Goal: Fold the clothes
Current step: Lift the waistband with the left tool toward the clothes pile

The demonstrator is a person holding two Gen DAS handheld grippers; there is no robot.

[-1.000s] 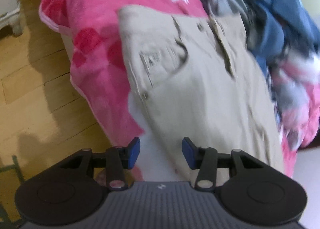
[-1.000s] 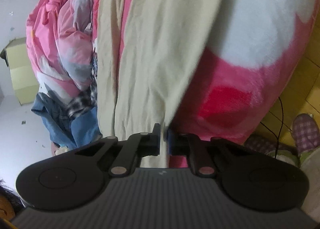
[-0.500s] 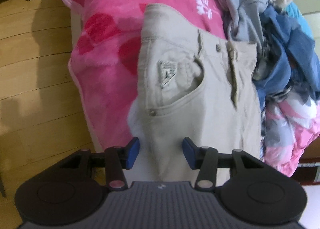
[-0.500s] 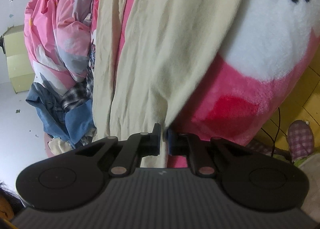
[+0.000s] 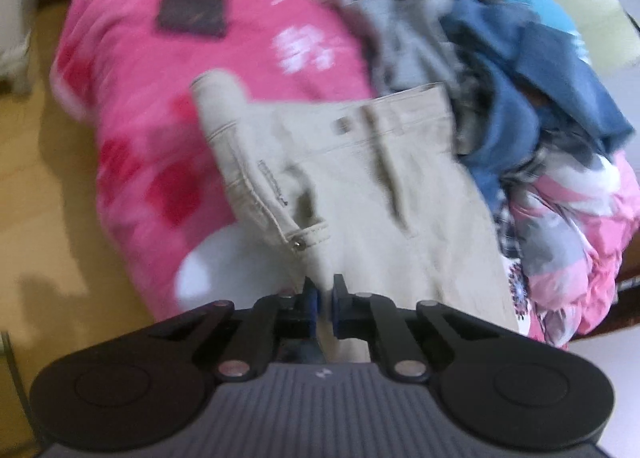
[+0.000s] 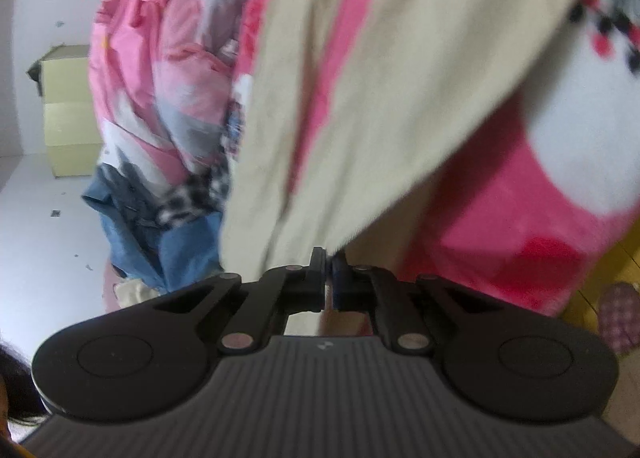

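Beige trousers (image 5: 360,186) lie spread on a pink patterned blanket (image 5: 152,146), waistband toward the far side, a front pocket and fly showing. My left gripper (image 5: 326,300) is shut on the trousers' near side seam, below the pocket rivet. In the right wrist view the trouser legs (image 6: 400,98) stretch away from me, and my right gripper (image 6: 330,270) is shut on the lower edge of the beige cloth. The blanket (image 6: 500,226) shows to the right of the legs.
A heap of other clothes, blue denim (image 5: 540,90) and grey pieces, lies beyond the waistband, with a pink floral quilt (image 5: 580,242) on the right. A dark flat object (image 5: 192,2) rests on the blanket far left. Wooden floor (image 5: 36,194) runs along the bed's left edge.
My left gripper has gone from open to shut on the trousers' side seam. The right gripper keeps its hold on the leg cloth, and the view has shifted slightly.
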